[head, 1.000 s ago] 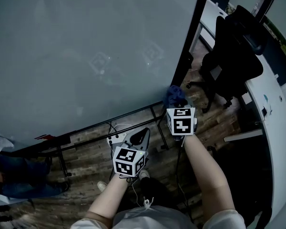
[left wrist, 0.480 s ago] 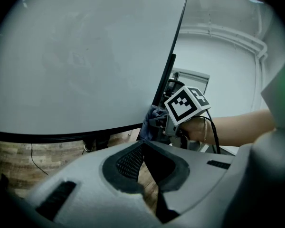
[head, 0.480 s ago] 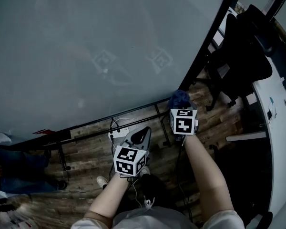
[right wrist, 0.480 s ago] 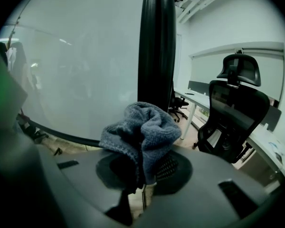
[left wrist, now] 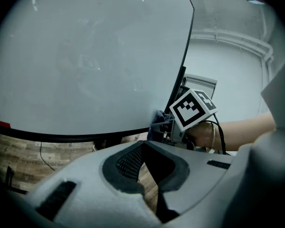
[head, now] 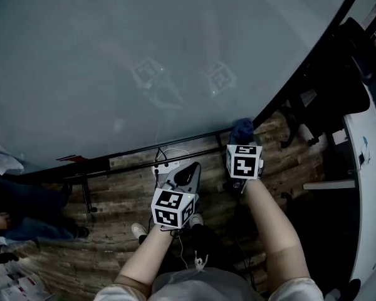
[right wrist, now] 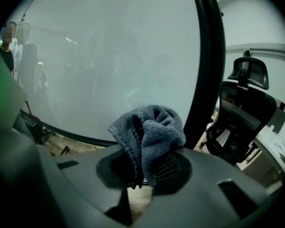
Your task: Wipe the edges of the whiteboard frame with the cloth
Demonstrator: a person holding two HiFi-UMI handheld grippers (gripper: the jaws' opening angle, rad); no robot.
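Down at the lower right corner of the whiteboard (head: 144, 55), the right claw (head: 240, 139) was pinching a bunched blue-grey cloth (head: 241, 129), its jaws pressed onto the fabric, which stuck up and out past the tips. In the right gripper view the cloth (right wrist: 149, 134) rose from between that claw's (right wrist: 143, 171) dark pads, with the pale board behind it and the black frame (right wrist: 209, 56) running up just to its right. From the left gripper view the cloth (left wrist: 156, 122) sat right against the corner where the frame's bottom edge met its right edge, though actual contact could not be made out. The left claw (head: 188, 173) was held nearer and to the left, below the board's bottom edge and over the wooden floor (head: 113, 231); its jaws were pressed together at the tips with nothing between them (left wrist: 142, 148). A black office chair (head: 338, 86) stood to the right of the board, beside a white worktop (head: 371, 168). A white power strip (head: 165, 167) with cables lay on the floor just beyond the left claw.
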